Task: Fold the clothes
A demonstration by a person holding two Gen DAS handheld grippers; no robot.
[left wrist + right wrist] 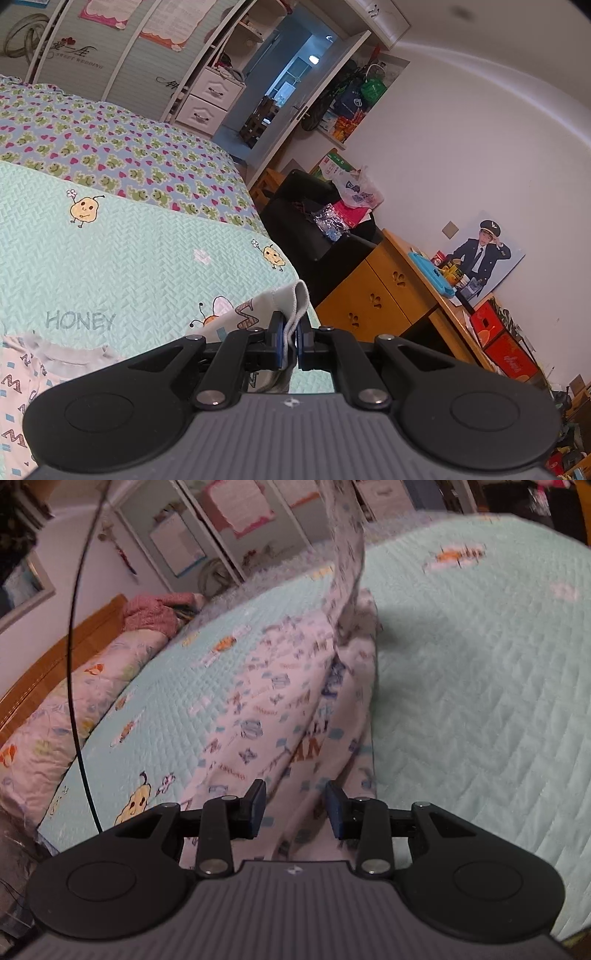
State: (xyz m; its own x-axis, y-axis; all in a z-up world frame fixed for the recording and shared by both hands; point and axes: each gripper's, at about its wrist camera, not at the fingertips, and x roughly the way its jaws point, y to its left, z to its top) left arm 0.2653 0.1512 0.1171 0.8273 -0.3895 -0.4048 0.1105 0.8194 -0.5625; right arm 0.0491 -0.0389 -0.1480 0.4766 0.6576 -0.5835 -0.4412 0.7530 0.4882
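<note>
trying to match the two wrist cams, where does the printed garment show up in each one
Left wrist view: the printed garment sits bottom centre, its grey cuff pinched in the shut left gripper; more of it lies at the bottom left corner.
Right wrist view: it runs from the open right gripper up the middle, one strip lifted out of the top of the picture.
Shared landmark: the mint quilted bedspread under it.
</note>
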